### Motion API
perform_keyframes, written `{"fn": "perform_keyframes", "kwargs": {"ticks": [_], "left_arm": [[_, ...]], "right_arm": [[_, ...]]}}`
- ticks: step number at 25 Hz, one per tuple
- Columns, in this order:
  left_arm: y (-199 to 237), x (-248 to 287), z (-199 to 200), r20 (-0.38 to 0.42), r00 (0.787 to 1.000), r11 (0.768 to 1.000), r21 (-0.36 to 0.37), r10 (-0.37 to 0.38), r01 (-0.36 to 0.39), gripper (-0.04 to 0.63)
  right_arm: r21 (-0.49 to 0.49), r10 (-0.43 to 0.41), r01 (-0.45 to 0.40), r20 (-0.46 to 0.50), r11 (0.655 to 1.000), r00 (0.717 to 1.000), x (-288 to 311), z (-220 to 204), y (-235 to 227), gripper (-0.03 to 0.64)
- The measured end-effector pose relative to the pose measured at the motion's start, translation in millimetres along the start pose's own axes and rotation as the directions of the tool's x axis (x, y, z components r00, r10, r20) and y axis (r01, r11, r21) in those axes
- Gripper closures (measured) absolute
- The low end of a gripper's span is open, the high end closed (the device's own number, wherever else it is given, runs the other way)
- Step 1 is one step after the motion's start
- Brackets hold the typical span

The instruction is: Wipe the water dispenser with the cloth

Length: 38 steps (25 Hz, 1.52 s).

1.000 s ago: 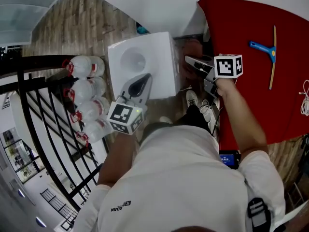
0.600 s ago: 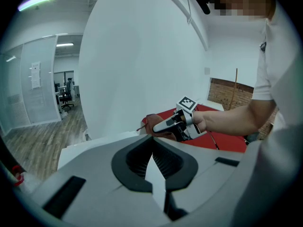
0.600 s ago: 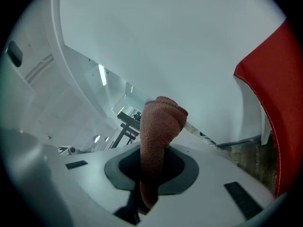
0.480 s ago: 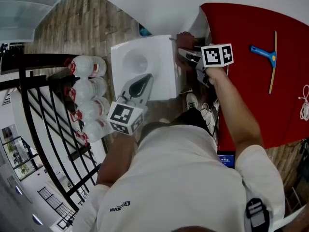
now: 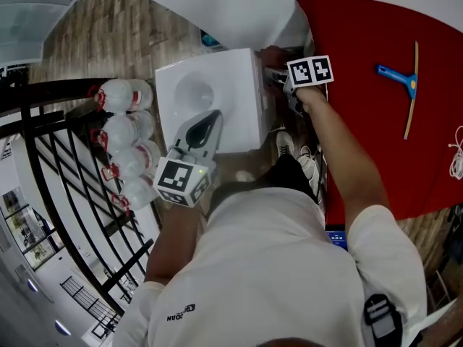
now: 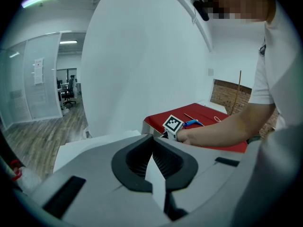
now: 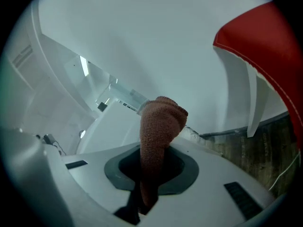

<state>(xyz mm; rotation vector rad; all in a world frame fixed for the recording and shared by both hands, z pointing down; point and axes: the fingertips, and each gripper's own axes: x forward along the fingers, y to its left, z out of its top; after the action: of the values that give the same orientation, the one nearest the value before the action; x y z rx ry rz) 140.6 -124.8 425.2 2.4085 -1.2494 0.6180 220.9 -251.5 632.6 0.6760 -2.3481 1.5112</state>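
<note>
Moving away from the person, the right gripper [image 5: 277, 76] now has its fingers at the far right corner of the water dispenser [image 5: 217, 100], where a second ago they were beside its right side. Those fingers are clamped on the cloth [image 7: 160, 122], a reddish-brown, nubbly knit bunched into a rounded lump that sticks out past the fingertips. Just beyond the lump lies the dispenser's white edge; whether the cloth touches it is not clear.

From above, the dispenser is a smooth white box with a round dished recess in its top. Only that top shows, since its front and lower body are hidden from the head view. The left gripper [image 5: 214, 118] hovers over the top's near edge with its dark ribbed fingers brought together at the tips, holding nothing.

Left of the left fingers, clear water bottles [image 5: 126, 132] with red caps stand in a row behind a black railing [image 5: 51, 165]. Right of the right fingers is a red bench [image 5: 362, 35] with a blue-handled squeegee [image 5: 399, 74] on it. The person's white shirt blocks everything nearer.
</note>
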Motion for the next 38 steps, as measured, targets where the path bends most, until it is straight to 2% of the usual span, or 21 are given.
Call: {"fn": "perform_keyframes", "kwargs": {"ticks": [9, 21, 24, 28, 38], "left_arm": [[0.6, 10.6, 3.0, -0.005, 1.0, 0.999, -0.03, -0.012, 0.012, 0.603], [14.8, 10.7, -4.1, -0.031, 1.0, 0.998, -0.066, -0.006, 0.004, 0.603], [25.0, 10.8, -3.8, -0.025, 0.999, 0.996, -0.085, 0.02, -0.022, 0.603], [27.1, 8.4, -3.4, -0.025, 0.999, 0.996, -0.074, 0.038, -0.04, 0.603], [28.7, -3.6, -8.7, -0.01, 0.998, 0.995, -0.07, 0.065, -0.066, 0.603]], "right_arm": [[0.031, -0.102, 0.106, -0.102, 0.994, 0.989, 47.0, -35.7, -72.8, 0.563], [0.111, -0.172, 0.189, -0.149, 0.976, 0.974, 92.0, -76.5, -152.7, 0.563], [0.147, -0.168, 0.188, -0.141, 0.971, 0.976, 102.7, -82.6, -164.9, 0.563], [0.179, -0.175, 0.2, -0.146, 0.963, 0.974, 108.3, -95.3, -176.3, 0.563], [0.164, -0.223, 0.254, -0.183, 0.953, 0.957, 111.0, -109.3, -195.6, 0.563]]}}
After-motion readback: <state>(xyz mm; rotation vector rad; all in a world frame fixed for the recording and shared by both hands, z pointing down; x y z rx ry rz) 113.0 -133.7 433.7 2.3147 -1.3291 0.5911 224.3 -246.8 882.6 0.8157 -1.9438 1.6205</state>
